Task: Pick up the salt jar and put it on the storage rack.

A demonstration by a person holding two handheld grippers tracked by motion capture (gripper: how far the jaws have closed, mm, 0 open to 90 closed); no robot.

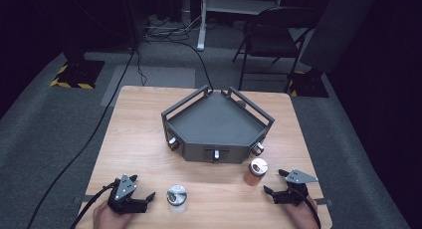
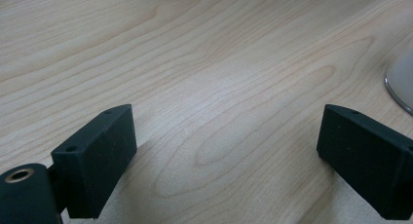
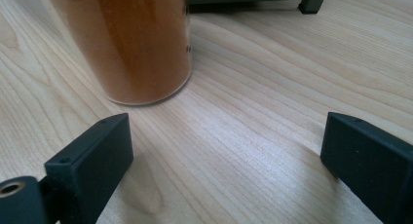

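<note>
**Both grippers wide, two jars waiting**

Down at the near edge of the wooden table [image 1: 144,134], the left gripper [image 1: 141,189] sits low with jaws spread apart, nothing between them but bare wood. Just to its right stands a pale jar with a silver lid [image 1: 176,197]. Across the way, the right gripper [image 1: 275,182] is spread wide too, empty, with the orange-filled jar [image 1: 255,171] near, just ahead of it. Behind both jars sits the grey angular tray [image 1: 217,124] mid-table.
</note>
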